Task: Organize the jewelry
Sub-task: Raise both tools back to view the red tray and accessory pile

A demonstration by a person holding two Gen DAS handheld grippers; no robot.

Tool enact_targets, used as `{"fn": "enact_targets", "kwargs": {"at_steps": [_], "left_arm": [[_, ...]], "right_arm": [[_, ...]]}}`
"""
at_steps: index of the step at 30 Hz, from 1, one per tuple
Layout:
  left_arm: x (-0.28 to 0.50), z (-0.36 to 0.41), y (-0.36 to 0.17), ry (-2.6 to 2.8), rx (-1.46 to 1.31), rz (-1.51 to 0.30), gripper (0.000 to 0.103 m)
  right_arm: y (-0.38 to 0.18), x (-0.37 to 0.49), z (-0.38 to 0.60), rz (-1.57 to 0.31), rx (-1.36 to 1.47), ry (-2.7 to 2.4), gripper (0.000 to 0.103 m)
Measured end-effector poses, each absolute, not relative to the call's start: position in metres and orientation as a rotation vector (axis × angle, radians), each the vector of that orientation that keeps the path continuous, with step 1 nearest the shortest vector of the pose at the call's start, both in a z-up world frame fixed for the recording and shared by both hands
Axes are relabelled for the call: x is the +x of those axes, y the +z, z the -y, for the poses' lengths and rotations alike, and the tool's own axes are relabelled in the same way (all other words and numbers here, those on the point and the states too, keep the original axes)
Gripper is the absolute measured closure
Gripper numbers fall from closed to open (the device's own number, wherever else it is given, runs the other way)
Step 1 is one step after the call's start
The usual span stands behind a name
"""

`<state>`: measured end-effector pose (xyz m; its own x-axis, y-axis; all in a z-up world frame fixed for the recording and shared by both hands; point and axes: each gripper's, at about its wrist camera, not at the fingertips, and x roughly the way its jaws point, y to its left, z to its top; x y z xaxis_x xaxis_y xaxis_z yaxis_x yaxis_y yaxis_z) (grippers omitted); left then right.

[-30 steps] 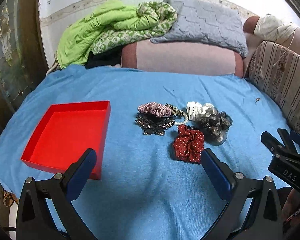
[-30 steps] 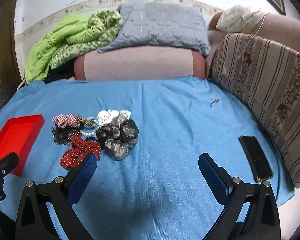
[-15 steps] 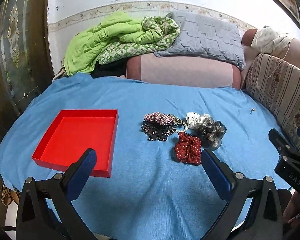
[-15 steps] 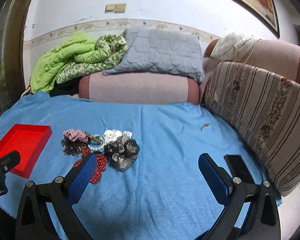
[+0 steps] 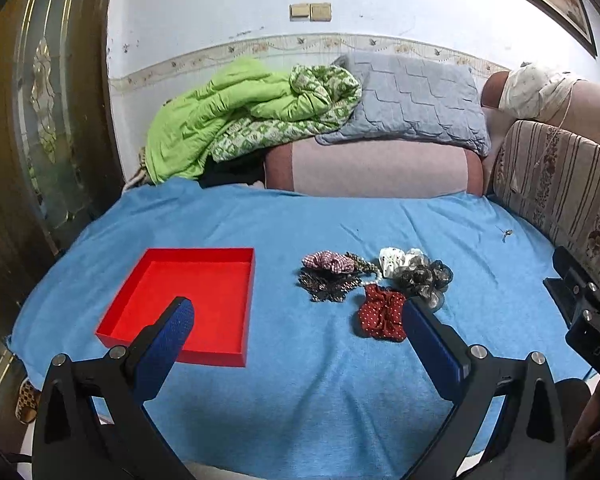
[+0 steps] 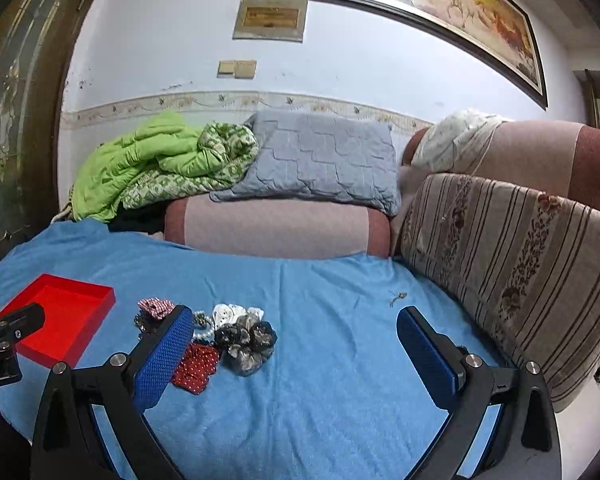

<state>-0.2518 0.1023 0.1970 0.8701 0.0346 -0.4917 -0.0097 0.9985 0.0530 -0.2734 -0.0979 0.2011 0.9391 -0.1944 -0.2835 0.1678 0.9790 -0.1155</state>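
— While I hold both above the blue sheet (image 5: 300, 392), my left gripper (image 5: 298, 320) and right gripper (image 6: 294, 332) gape wide, gripping nothing.
— The jewelry?
— The hair-tie pile (image 5: 376, 280) lies at one o'clock, the red tray (image 5: 188, 300) at eleven, well apart; grey pillow (image 5: 412, 100) beyond.

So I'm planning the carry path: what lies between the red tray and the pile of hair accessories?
Only bare blue cloth. The left wrist view shows the strip between the red tray and the pile of hair accessories uncluttered.
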Motion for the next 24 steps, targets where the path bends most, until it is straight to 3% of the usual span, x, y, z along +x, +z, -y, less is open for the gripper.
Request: {"fn": "enact_targets", "kwargs": {"at_steps": [10, 17, 19, 21, 24], "left_arm": [[-0.231, -0.122, 0.201, 0.071, 0.029, -0.521, 0.000], [-0.184, -0.121, 0.157, 0.038, 0.027, -0.655, 0.001], [-0.171, -0.113, 0.140, -0.012, 0.028, -0.709, 0.013], [-0.155, -0.102, 0.124, -0.059, 0.027, -0.788, 0.036], [-0.134, -0.091, 0.107, -0.104, -0.004, -0.866, 0.041]], "right_arm": [[0.193, -0.260, 0.111, -0.339, -0.071, -0.186, 0.000], [0.152, -0.212, 0.134, -0.497, -0.035, -0.164, 0.000], [0.134, -0.196, 0.137, -0.559, -0.035, -0.147, 0.003], [0.118, -0.178, 0.139, -0.622, -0.027, -0.112, 0.010], [0.101, -0.153, 0.143, -0.690, 0.005, -0.065, 0.018]]}}
